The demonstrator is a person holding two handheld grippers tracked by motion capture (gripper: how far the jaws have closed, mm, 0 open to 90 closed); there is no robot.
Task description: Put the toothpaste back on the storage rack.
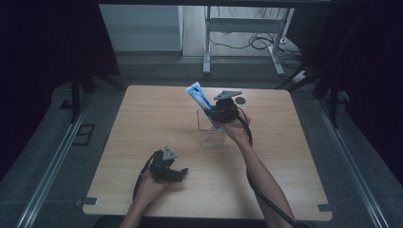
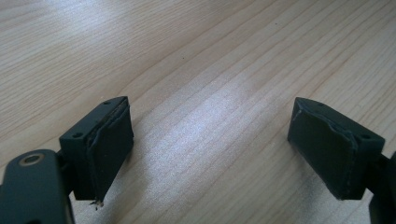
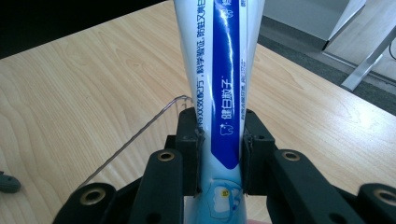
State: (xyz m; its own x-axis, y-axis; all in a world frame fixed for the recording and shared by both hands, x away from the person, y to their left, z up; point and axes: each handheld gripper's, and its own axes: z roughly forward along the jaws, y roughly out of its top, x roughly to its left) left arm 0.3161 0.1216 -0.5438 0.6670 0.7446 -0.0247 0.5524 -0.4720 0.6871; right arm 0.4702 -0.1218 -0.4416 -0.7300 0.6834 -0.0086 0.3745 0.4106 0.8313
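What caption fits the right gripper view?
Right gripper clamps a blue-and-white toothpaste tube above a wooden table.

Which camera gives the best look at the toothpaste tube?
The right gripper view: the toothpaste tube is close up, clamped between the jaws. The high view shows it small, angled over the clear cup.

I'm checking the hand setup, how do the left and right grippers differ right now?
The left gripper is open and holds nothing; the right gripper is shut on the toothpaste tube. The left sits low at the table's near edge; the right is raised over the clear cup. Both are black.
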